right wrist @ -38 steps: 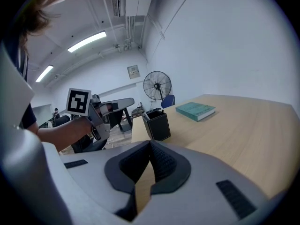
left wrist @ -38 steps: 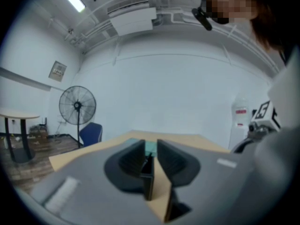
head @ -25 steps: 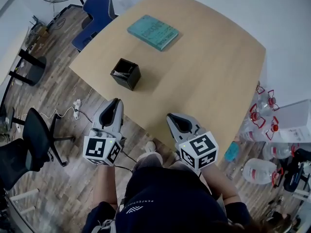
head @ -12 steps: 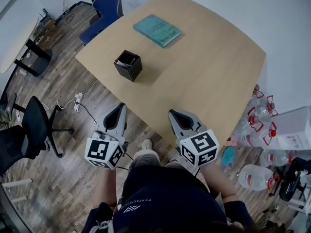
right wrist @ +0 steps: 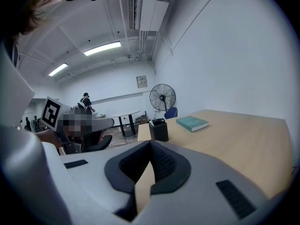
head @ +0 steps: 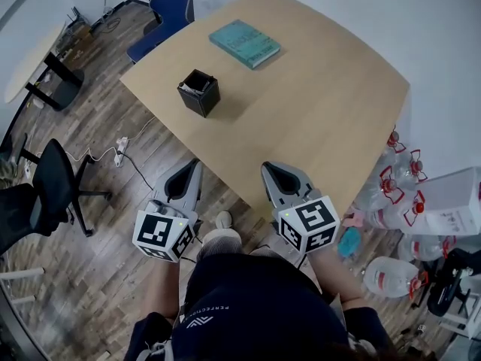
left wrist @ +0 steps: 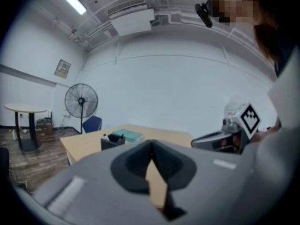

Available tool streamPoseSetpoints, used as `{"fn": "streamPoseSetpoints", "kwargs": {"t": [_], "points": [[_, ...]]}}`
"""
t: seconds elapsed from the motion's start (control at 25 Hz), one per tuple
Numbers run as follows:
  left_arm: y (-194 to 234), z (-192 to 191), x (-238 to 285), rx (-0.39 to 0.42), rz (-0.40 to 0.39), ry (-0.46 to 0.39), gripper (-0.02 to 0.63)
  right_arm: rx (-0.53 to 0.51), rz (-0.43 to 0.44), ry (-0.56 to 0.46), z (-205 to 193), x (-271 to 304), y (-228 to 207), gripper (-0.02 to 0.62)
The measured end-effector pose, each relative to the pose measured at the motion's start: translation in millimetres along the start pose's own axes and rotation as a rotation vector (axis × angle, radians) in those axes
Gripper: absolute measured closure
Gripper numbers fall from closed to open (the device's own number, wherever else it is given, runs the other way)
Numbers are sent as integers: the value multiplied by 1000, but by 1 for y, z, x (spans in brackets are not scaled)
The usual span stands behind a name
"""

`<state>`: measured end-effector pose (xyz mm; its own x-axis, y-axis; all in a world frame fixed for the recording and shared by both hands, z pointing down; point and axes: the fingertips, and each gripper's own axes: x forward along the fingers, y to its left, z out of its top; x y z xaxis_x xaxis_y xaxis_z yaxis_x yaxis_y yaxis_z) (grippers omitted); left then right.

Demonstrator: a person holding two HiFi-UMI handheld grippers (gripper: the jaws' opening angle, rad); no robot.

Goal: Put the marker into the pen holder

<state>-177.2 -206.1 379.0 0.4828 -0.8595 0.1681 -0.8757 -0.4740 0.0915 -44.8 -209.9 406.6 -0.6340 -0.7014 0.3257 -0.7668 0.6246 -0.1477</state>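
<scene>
The black square pen holder (head: 199,92) stands near the left edge of the wooden table (head: 323,104). Something pale and dark shows at its open top; no marker is plainly visible anywhere. The holder (left wrist: 112,141) appears again far ahead in the left gripper view, and the same pen holder (right wrist: 159,130) is small in the right gripper view. My left gripper (head: 195,163) hangs over the floor short of the table's near edge, jaws together and empty. My right gripper (head: 268,169) sits at that edge, also shut on nothing. Both are well short of the holder.
A teal book (head: 245,43) lies at the table's far side. A blue chair (head: 169,6) stands beyond the table and a black office chair (head: 46,194) at the left. Water bottles (head: 391,179) crowd the floor on the right. A power strip (head: 120,150) and cable lie near the table's left corner.
Both grippers have drawn back from the table toward the person, still shut. The holder now sits farther from them in the head view.
</scene>
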Motion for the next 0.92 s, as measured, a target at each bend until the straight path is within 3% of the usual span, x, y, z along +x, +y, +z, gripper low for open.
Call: {"fn": "streamPoseSetpoints", "kwargs": {"t": [0.92], "points": [[17, 1, -12, -2, 10, -3, 600, -18, -12, -24, 16, 14, 8, 597]]}}
